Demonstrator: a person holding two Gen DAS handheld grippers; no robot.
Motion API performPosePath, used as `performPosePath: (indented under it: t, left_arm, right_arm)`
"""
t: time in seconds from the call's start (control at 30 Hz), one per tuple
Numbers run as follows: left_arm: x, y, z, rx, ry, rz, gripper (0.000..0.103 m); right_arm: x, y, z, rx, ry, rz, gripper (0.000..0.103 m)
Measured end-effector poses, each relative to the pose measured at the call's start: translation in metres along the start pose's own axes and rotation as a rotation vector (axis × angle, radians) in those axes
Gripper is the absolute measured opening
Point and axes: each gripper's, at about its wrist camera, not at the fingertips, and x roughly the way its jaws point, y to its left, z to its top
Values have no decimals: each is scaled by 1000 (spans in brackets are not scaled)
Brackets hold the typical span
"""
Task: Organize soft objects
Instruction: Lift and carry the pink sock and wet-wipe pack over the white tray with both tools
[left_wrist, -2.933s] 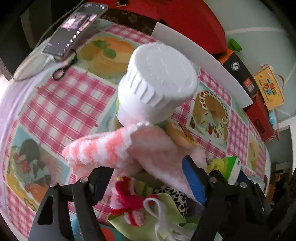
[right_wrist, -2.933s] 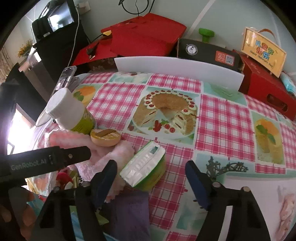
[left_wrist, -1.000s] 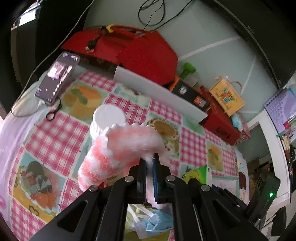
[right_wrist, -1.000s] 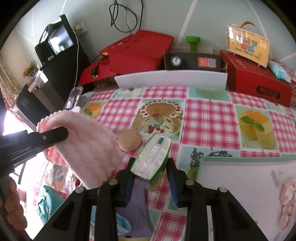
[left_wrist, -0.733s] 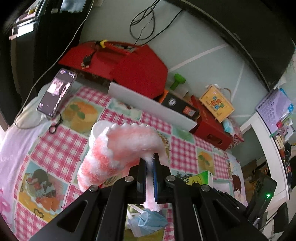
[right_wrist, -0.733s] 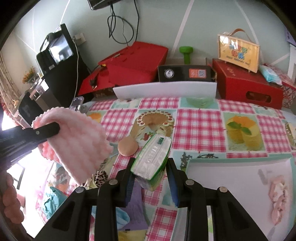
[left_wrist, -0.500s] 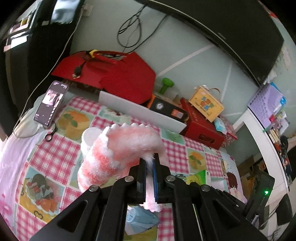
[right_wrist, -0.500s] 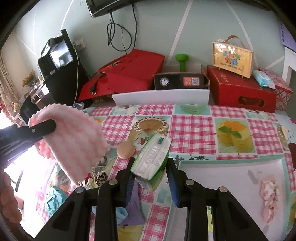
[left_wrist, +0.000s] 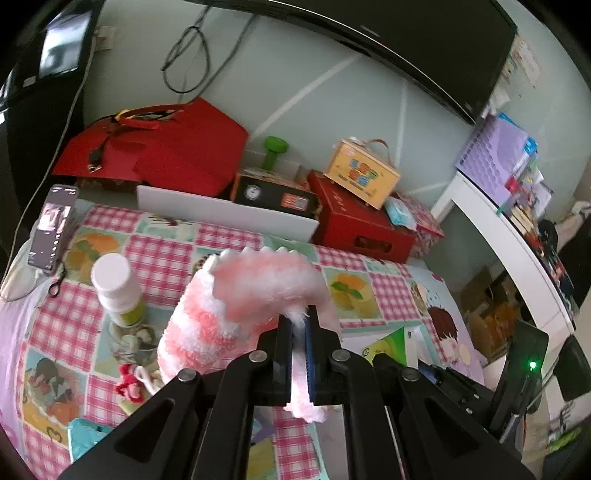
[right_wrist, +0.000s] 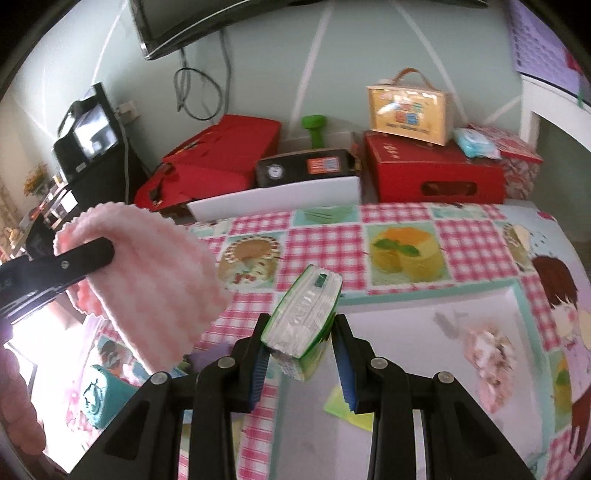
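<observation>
Left gripper (left_wrist: 298, 332) pinching fuzzy pink sock (left_wrist: 236, 306) by edge; right gripper (right_wrist: 299, 354) squeezing green tissue pack (right_wrist: 304, 314) aloft. Thin pinch risking sock slipping down onto near-left clutter.

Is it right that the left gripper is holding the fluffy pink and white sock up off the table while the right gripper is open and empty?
Not quite. The left gripper does hold the pink and white sock above the table, but the right gripper is not empty: the right wrist view shows it shut on a green tissue pack.
</observation>
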Motion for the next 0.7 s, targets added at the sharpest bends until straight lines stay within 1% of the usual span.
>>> performPosePath:
  t: [0.33,0.5,0.7]
  left_arm:
    - [18,-38,-10,82,40,-30,5]
    - [35,-54,-16,104,77,-44,5]
    - [54,-78,-25,154,105,-63,5]
  right_arm:
    - [-22,-65,-6,132,-17,-111,35]
    - [-31,-99,-9,202,-22,-180,35]
    - [-42,-129,-13,263,-31,-231,35]
